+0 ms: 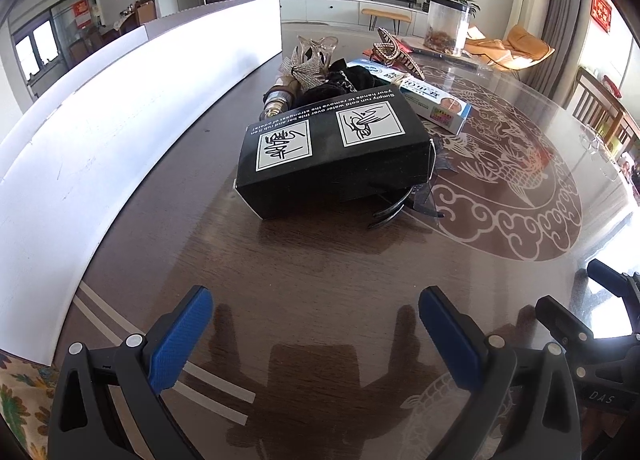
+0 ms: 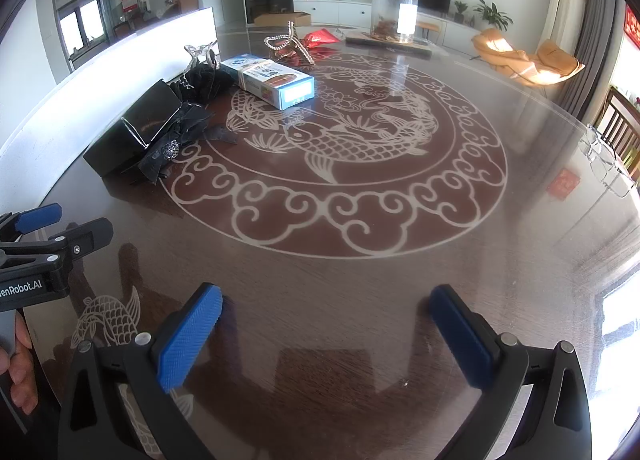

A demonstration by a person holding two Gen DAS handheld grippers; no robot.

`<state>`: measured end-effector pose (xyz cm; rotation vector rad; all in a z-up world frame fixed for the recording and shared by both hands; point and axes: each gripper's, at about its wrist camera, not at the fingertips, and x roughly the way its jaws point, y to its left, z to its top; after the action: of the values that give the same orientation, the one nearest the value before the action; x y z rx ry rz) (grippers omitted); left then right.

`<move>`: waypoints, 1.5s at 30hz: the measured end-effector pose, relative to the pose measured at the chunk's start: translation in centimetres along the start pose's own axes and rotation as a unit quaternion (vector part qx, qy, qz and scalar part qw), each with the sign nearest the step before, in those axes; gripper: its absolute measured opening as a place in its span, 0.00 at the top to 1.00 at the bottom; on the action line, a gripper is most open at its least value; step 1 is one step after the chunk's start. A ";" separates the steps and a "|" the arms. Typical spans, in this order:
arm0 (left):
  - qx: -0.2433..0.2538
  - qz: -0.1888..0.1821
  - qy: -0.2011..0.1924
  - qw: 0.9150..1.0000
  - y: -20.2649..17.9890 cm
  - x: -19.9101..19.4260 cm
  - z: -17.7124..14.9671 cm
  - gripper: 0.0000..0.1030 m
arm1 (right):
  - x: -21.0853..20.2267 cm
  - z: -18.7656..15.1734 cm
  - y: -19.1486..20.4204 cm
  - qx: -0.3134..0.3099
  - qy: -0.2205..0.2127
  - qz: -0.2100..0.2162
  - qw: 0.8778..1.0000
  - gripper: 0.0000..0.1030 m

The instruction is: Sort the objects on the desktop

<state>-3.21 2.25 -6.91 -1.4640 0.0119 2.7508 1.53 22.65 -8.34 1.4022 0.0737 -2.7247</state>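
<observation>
Left wrist view: the left gripper (image 1: 316, 334) stands released, blue pads wide apart and empty, low over the glossy dark round table (image 1: 328, 260). The black rectangular carton with white pictogram panels (image 1: 332, 152) lies ahead, well apart. Behind the carton: a black fabric bow hair clip (image 1: 412, 200) pinned under its right end, and a blue-and-white printed box (image 1: 432, 98). Recommended: approach square to the carton's short width, lift level, mind the trapped clip.

Right wrist view: the right gripper (image 2: 326, 334) is likewise released and empty. The carton (image 2: 132, 132) sits far left of it.
</observation>
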 end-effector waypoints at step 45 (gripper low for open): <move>-0.100 -0.047 -0.056 0.992 4.0 -2.4 0.2 0.00 | 3.1 12.8 8.4 -0.121 -0.051 0.083 0.988 0.16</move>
<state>-2.18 -1.81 -4.85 -1.3072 -0.3346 2.8206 -9.88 13.19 -3.48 1.1494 0.2608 -2.5447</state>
